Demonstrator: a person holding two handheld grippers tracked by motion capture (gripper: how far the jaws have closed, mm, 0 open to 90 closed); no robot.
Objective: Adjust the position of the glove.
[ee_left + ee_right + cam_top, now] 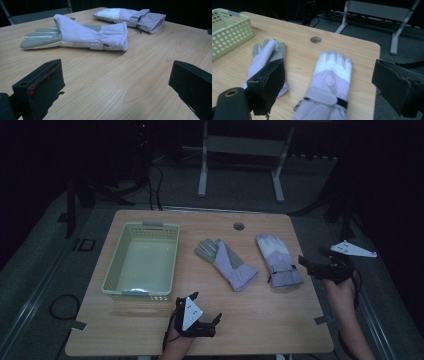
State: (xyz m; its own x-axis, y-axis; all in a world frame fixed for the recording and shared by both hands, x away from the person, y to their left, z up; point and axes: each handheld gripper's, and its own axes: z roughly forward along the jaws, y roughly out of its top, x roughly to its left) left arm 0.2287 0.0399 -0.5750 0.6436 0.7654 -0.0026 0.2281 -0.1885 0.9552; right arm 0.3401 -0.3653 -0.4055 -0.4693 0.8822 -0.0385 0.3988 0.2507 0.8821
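Table [150, 330]: light wood top with a round cable hole [239, 226] near its far edge.
Basket [111, 270]: pale green, perforated walls, on the table's left part, well apart from both gloves.
Left glove [227, 263]: lilac with grey palm and fingers, flat at table centre, fingers toward the far-left, cuff toward the near edge.
Right glove [278, 260]: lilac and white, flat just beside the left glove, near the table's right edge, cuff nearest the right gripper.
Left gripper [218, 318]: low over the near edge, jaws spread wide, holding nothing.
Right gripper [303, 262]: off the table's right edge, near the right glove's cuff, jaws spread wide, holding nothing.
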